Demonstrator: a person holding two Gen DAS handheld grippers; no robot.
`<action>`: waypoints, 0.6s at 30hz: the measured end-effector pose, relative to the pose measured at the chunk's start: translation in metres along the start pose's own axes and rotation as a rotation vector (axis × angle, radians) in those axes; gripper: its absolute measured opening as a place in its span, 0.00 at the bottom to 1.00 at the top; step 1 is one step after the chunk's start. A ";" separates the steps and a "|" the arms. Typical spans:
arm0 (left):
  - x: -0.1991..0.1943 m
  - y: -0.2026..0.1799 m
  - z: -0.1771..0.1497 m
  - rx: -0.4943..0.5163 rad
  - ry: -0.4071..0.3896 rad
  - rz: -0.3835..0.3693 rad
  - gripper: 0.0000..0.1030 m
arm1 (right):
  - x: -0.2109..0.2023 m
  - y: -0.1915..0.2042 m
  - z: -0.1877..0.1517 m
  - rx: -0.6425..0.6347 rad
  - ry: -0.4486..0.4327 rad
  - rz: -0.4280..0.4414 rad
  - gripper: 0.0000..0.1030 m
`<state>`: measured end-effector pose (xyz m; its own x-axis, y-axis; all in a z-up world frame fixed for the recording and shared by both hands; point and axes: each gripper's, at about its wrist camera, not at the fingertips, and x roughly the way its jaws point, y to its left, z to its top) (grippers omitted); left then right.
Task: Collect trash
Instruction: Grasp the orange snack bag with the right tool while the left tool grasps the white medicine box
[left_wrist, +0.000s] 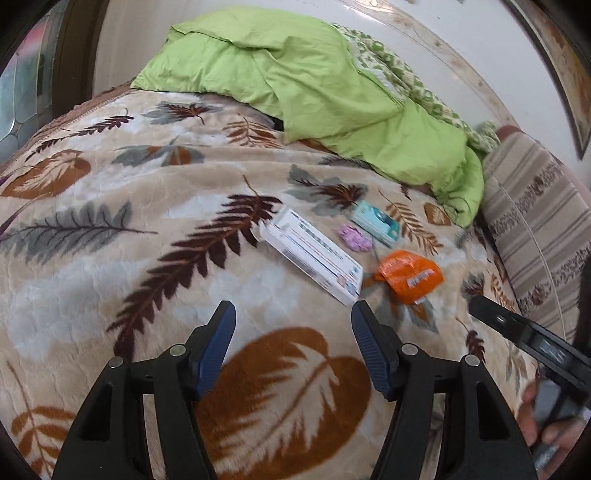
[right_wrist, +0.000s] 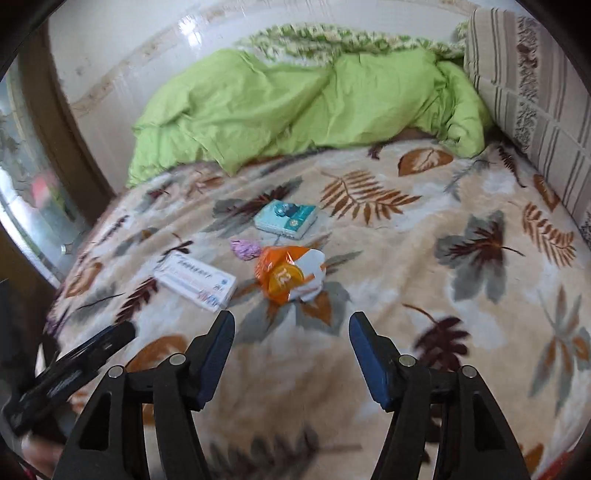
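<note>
The left gripper (left_wrist: 293, 319) is held above the leaf-patterned blanket (left_wrist: 110, 288), jaws spread wide and empty. The right gripper (right_wrist: 291, 330) is likewise held over it, jaws parted, nothing gripped.

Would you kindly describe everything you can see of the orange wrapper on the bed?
The orange wrapper is a crumpled, glossy, foil-like packet, orange with white parts and some print, including what looks like "12". It lies loose on the leaf-patterned blanket, between the white box and the teal packet, with the small purple wad close beside it. Nothing grips it: both grippers hover short of it with fingers open.
</note>
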<state>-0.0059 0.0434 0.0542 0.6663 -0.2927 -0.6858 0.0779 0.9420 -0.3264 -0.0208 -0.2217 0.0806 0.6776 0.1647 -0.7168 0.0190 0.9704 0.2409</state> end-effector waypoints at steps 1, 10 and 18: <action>0.002 0.001 0.003 0.003 -0.003 0.007 0.63 | 0.015 0.002 0.007 0.012 0.004 -0.001 0.66; 0.028 0.005 0.016 -0.054 0.036 -0.029 0.66 | 0.088 -0.008 0.021 0.102 0.025 -0.068 0.55; 0.067 0.000 0.027 -0.144 0.075 -0.042 0.68 | 0.065 -0.021 0.024 0.153 -0.062 -0.052 0.50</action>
<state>0.0590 0.0282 0.0259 0.6069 -0.3475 -0.7148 -0.0063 0.8972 -0.4415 0.0403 -0.2353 0.0447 0.7169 0.0990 -0.6901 0.1637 0.9383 0.3046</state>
